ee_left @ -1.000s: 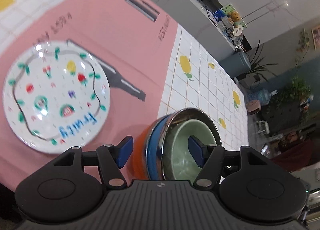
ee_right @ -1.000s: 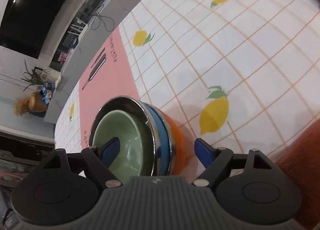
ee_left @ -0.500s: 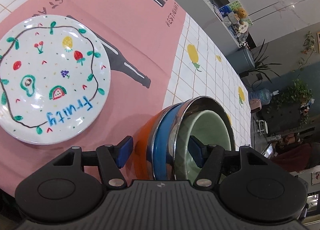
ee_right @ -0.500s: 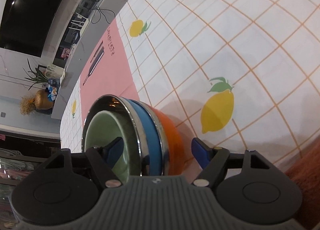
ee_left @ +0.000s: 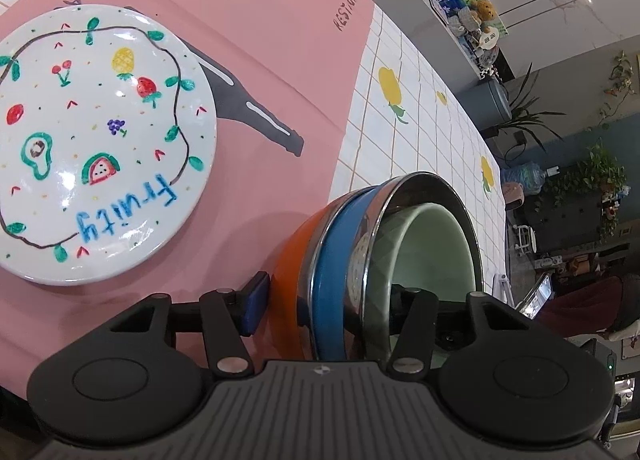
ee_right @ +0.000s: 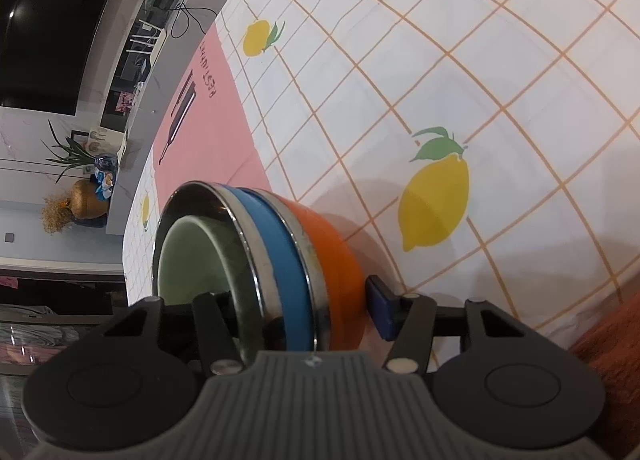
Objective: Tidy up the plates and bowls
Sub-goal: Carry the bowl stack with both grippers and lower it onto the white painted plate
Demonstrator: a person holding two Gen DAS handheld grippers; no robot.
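A stack of nested bowls has an orange bowl outermost, then a blue one, a steel one and a pale green one innermost. My left gripper straddles its rim, one finger outside the orange wall and one inside the green bowl. My right gripper straddles the opposite rim of the same stack the same way. Both are closed on the stack's wall. A white "fruity" plate lies on the pink placemat to the left of the stack.
The table carries a white checked cloth with lemons. A counter with small items and plants stands beyond the far edge. An orange-brown surface shows at the right wrist view's lower right.
Both grippers have moved in over the bowl stack's rim and closed on it. The plate has shifted up in the left view.
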